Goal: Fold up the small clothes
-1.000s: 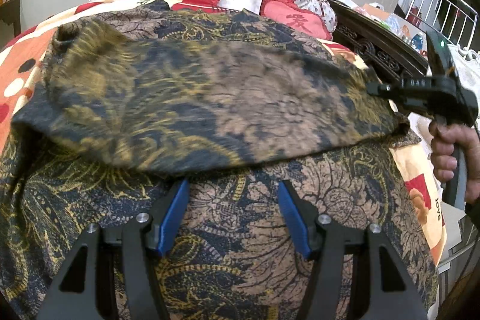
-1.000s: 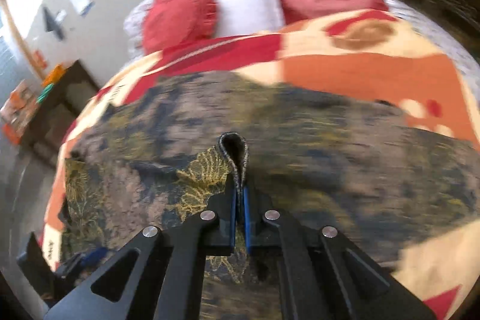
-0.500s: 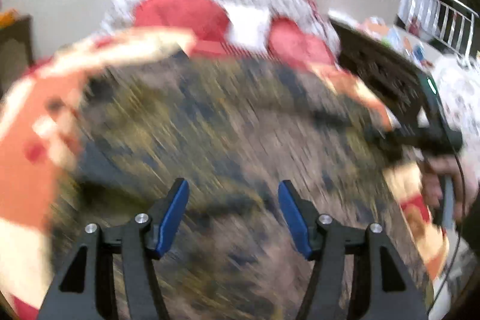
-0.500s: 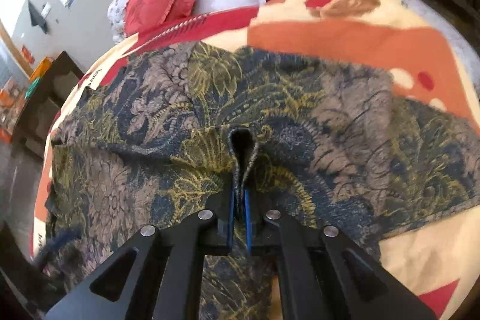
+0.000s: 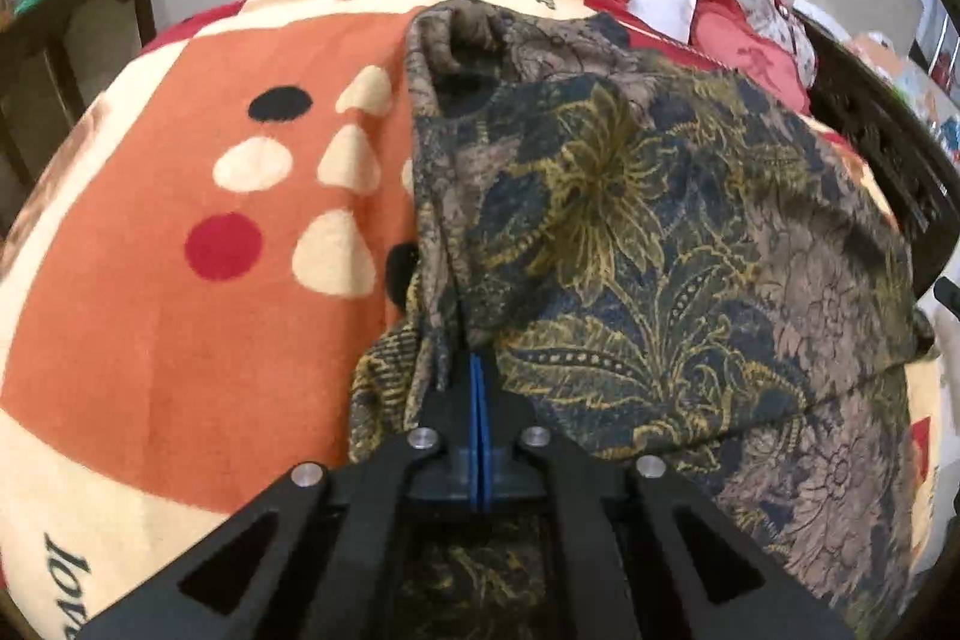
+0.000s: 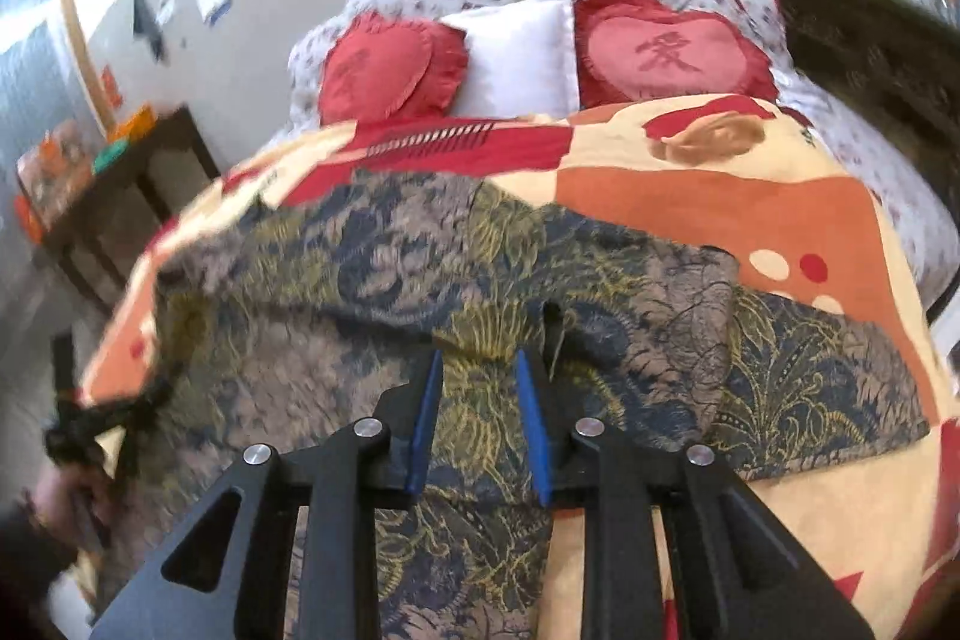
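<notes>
A dark garment with gold and brown flower print (image 5: 660,244) lies partly folded on the bed blanket. My left gripper (image 5: 478,370) is shut on the garment's left edge, and the cloth bunches up around the blue pads. In the right wrist view the same garment (image 6: 384,280) spreads across the blanket. My right gripper (image 6: 480,370) is open just over the cloth, with a fold edge lying by its right finger (image 6: 531,418). The left gripper (image 6: 90,430) and the hand holding it show blurred at the far left of that view.
The bed has an orange, cream and red blanket (image 5: 180,280). Red heart cushions (image 6: 666,58) and a white pillow (image 6: 516,46) lie at the headboard end. A dark wooden side table (image 6: 120,196) stands left of the bed. A dark wooden bed frame (image 5: 888,148) runs along the right.
My left gripper swung left and closed on the garment's left edge. My right gripper opened and let go of the fold it was pinching.
</notes>
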Motion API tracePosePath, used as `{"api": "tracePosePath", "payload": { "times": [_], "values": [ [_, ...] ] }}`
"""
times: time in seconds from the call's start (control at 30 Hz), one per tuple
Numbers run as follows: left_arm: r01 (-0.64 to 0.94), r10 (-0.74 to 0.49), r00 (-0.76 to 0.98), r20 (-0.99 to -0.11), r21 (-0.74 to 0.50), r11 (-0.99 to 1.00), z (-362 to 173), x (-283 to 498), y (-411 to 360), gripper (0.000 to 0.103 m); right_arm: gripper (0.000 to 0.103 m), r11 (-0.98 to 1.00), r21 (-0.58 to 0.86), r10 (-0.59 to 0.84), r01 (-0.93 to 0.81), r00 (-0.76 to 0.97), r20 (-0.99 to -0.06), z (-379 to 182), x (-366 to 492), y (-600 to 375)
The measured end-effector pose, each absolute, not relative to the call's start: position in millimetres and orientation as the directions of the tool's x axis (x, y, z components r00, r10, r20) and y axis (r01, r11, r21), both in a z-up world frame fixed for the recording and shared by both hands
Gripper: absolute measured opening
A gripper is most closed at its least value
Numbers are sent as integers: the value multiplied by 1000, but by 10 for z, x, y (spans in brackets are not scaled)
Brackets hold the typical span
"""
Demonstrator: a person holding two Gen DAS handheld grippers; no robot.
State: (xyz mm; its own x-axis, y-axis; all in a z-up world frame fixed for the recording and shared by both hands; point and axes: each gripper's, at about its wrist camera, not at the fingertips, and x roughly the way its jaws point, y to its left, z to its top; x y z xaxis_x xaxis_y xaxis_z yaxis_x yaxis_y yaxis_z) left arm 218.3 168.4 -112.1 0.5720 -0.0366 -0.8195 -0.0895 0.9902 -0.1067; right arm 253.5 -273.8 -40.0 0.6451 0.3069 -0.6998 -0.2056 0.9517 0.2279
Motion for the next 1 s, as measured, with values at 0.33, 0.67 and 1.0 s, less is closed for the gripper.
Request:
{"api": "tracePosePath", "payload": {
  "times": [0.33,0.67,1.0],
  "values": [
    [-94,-40,702,-711,-148,985,-757,2520,1446,49,26,940,297,340,-167,504,-794,-968,2685,-2757],
    [-226,84,678,-730,-99,969,-1102,3042,1691,49,24,946,304,311,-114,588,-747,-969,3266,-2575],
    [-215,113,672,-732,-47,975,-1004,3010,1681,51,28,934,334,340,-125,596,-728,-827,3137,-2647]
  ]
}}
